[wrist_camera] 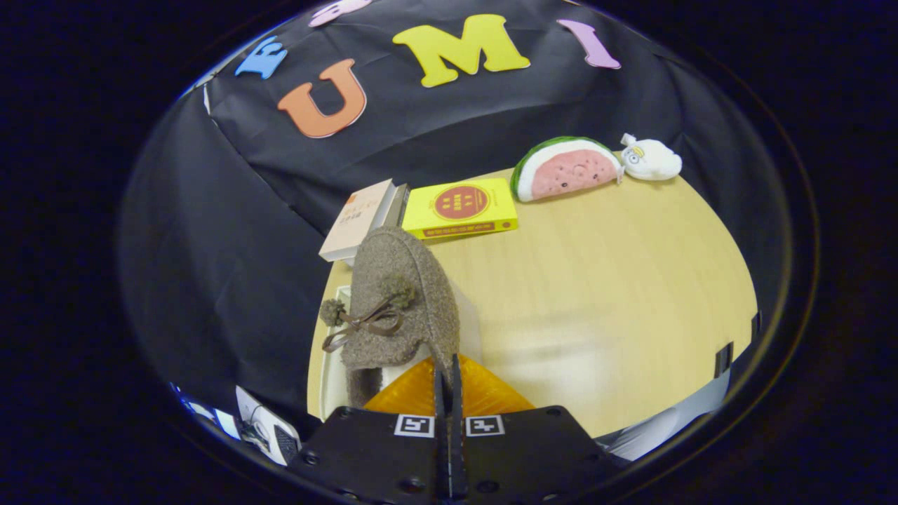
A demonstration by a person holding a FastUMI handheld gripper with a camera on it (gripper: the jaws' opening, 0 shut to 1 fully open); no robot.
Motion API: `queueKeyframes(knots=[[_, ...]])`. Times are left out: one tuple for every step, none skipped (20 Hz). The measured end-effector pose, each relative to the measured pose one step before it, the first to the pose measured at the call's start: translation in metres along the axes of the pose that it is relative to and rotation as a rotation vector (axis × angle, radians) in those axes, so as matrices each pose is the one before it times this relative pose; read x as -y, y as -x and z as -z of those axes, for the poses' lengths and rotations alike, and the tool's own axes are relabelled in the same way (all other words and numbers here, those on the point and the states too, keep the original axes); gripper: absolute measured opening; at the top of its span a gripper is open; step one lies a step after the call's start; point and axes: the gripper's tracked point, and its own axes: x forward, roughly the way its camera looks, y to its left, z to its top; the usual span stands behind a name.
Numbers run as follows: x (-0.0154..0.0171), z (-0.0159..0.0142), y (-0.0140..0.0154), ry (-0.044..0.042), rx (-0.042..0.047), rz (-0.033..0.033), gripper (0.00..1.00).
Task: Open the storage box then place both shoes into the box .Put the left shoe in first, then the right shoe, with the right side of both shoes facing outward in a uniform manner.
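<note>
A brown felt shoe [396, 294] with a bow and two pompoms hangs toe-up just ahead of my gripper [449, 375]. The two fingers are pressed together on the thin rim of the shoe's opening. Under the shoe lies the storage box: its white rim [328, 379] runs along the table's left edge, a clear wall [471, 322] rises behind the shoe, and a ribbed orange panel [484, 396] lies right in front of the fingers. The shoe hides the inside of the box. Whether this is the left or the right shoe I cannot tell.
At the back of the wooden table [603, 294] lie a pale book [356, 219] and a yellow book [459, 207]. Further right sit a watermelon plush [565, 168] and a small white plush toy [652, 158]. Black cloth walls stand behind and to the left.
</note>
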Motion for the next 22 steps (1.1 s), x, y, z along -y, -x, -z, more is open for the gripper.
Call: queueKeyframes(knots=[[-0.00994, 0.00293, -0.00754, 0.01194, 0.00224, 0.00428, 0.02], [-0.00725, 0.00399, -0.00880, 0.01267, 0.00432, 0.01379, 0.02], [-0.00482, 0.00417, -0.00876, 0.01396, 0.00203, 0.02002, 0.02], [-0.00406, 0.00523, -0.00901, 0.01539, 0.00263, 0.02001, 0.02], [-0.00280, 0.00436, -0.00893, 0.01519, 0.00135, 0.02096, 0.02], [-0.00207, 0.00527, -0.00881, 0.00789, -0.00128, 0.01461, 0.02], [-0.00105, 0.00457, -0.00849, 0.00257, -0.00441, 0.01495, 0.02], [-0.00028, 0.00509, -0.00706, 0.00251, -0.00492, 0.01206, 0.02], [0.00167, 0.00358, -0.00751, 0.00598, -0.00173, 0.01756, 0.02], [0.00352, 0.00380, -0.00680, 0.00850, -0.00276, 0.02161, 0.02], [0.00372, 0.00301, -0.00564, 0.00498, 0.00062, 0.02049, 0.02], [0.00369, 0.00198, -0.00493, 0.00381, 0.00216, 0.02031, 0.02], [0.00134, 0.00071, -0.00133, 0.00062, 0.00585, 0.00575, 0.02], [-0.00070, -0.00105, -0.00024, 0.00289, 0.01382, 0.00312, 0.02], [0.00032, -0.00001, 0.00146, 0.00380, 0.00844, 0.00119, 0.02], [-0.00070, 0.00043, 0.00108, 0.00244, 0.00448, 0.00222, 0.02], [0.00060, 0.00055, 0.00093, 0.00472, 0.00138, 0.00659, 0.02], [0.00069, 0.00033, -0.00030, 0.00751, 0.00099, 0.00629, 0.02], [-0.00007, 0.00023, 0.00002, 0.00314, 0.00103, -0.00009, 0.02], [-0.00151, -0.00049, -0.00036, -0.00249, 0.00815, -0.00651, 0.02], [0.00083, -0.00011, -0.00012, 0.00078, 0.00327, 0.00249, 0.05], [-0.00016, 0.00019, 0.00011, -0.00086, 0.00372, -0.00364, 0.05]])
